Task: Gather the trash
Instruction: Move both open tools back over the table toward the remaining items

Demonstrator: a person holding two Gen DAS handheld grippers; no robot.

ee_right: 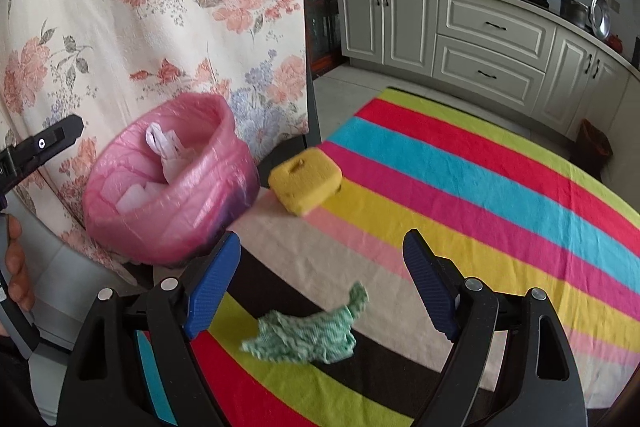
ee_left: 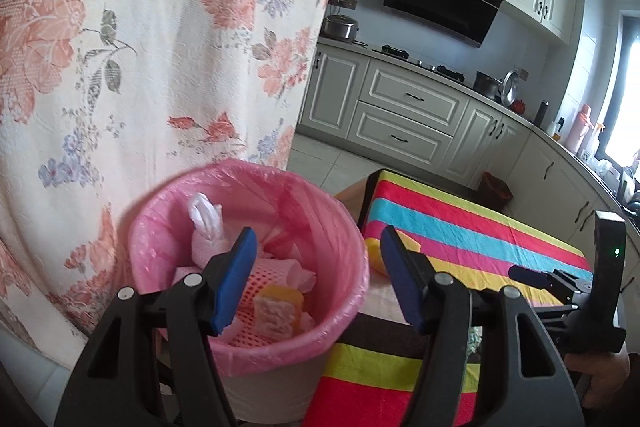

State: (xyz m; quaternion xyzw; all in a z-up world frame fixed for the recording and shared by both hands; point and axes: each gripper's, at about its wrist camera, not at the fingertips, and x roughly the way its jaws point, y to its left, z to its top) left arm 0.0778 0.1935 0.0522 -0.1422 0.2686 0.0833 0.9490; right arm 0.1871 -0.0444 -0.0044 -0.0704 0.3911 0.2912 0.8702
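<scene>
The left gripper (ee_left: 316, 279) hangs over the rim of the bin (ee_left: 352, 291), its jaws apart with nothing between them. Inside the pink liner lie tissues, a mesh sleeve and a yellow sponge piece (ee_left: 280, 307). The right gripper (ee_right: 320, 283) points down at the striped cloth (ee_right: 480, 187), jaws wide and empty, above a crumpled green rag (ee_right: 308, 337). Beyond it, just beside the bin (ee_right: 168, 187), sits a yellow sponge (ee_right: 306, 181) on the cloth.

No readable text or labels
</scene>
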